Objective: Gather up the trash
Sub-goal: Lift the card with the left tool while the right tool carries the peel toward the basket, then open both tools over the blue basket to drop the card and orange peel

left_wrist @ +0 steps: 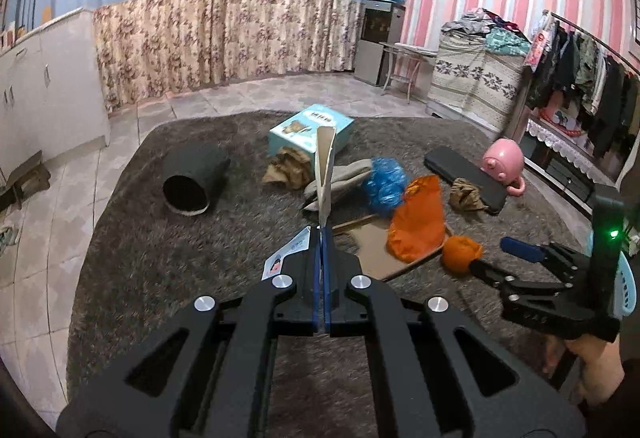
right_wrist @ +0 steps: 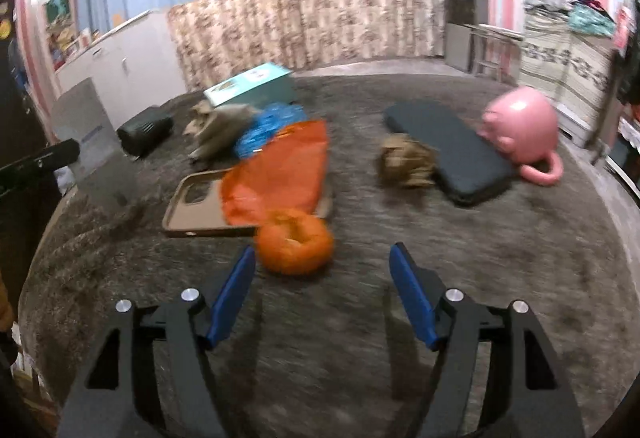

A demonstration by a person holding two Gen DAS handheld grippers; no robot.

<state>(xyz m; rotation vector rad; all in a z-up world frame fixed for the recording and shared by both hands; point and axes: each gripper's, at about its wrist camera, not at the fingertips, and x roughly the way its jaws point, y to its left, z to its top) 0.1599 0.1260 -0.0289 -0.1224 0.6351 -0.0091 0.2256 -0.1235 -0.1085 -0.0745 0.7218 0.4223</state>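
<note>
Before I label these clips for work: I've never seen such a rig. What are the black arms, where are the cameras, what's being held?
No robot: a person holds a two-finger tool in each hand, with a camera on each looking along its fingers. One picture comes from the left tool, shut on a folded card. The other comes from the right tool, open and empty, just before an orange ball. On the grey rug lie an orange bag, a pink mug and crumpled paper.

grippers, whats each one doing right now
left gripper: shut on a flat card, held upright.
right gripper: open, holding nothing; orange ball lies just ahead.
</note>
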